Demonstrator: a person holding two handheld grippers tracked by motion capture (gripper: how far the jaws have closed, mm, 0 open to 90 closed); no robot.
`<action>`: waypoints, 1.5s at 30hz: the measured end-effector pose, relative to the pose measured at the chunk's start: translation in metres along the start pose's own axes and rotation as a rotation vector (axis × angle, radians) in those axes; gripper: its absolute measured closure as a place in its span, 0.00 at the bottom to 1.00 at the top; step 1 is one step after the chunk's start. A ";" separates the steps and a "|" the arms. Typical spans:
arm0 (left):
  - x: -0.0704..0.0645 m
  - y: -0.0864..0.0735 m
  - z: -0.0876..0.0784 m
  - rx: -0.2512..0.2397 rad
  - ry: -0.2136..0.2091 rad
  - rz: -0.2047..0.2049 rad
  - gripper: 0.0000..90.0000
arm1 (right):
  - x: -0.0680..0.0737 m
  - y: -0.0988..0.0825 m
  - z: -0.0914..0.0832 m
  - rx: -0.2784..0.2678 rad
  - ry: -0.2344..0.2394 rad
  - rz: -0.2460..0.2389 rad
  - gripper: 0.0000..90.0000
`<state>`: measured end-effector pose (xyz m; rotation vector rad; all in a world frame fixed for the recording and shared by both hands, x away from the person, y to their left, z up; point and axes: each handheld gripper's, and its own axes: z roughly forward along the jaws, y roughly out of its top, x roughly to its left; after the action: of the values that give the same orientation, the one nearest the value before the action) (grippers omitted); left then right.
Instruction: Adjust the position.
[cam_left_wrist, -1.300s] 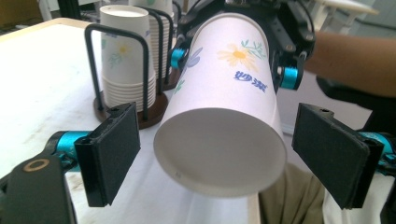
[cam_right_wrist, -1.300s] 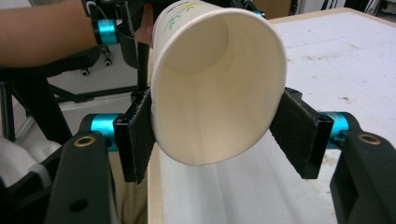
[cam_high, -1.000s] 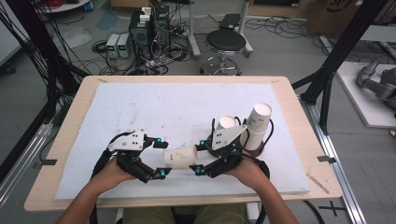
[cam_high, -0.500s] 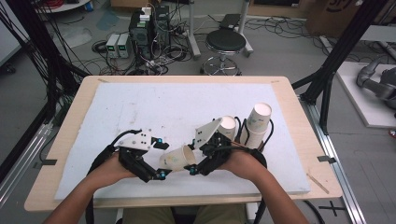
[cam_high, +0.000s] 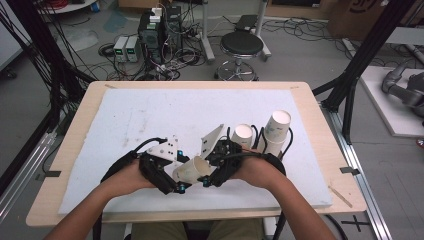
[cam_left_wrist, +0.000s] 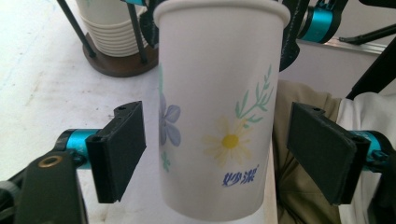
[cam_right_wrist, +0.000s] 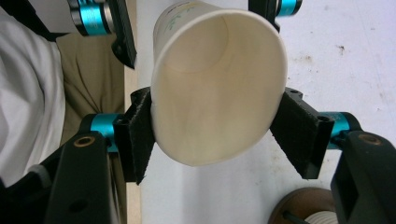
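Both grippers, left gripper (cam_high: 176, 186) and right gripper (cam_high: 207, 181), have black bodies, flat black pads, teal collars, grey three-cornered top plates and trailing black cables.

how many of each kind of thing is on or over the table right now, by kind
Loose paper cup, held between the tongs: 1
Cup stacks in holders: 2
Tongs, left and right: 2
White mat: 1
Total: 6
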<state>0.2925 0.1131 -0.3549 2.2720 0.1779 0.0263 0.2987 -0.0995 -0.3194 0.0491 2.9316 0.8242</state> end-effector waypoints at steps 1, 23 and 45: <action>0.000 0.000 0.000 0.000 0.000 0.000 0.23 | 0.000 0.000 0.000 0.000 0.000 0.000 0.39; 0.000 0.003 0.016 0.056 -0.033 0.011 0.37 | 0.003 0.016 0.000 0.111 0.018 -0.043 0.38; 0.005 -0.024 0.015 -0.163 -0.039 -0.081 0.36 | -0.005 -0.004 -0.013 -0.176 0.053 0.104 0.24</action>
<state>0.2959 0.1178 -0.3836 2.0991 0.2389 -0.0441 0.3026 -0.1101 -0.3103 0.1707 2.9126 1.1127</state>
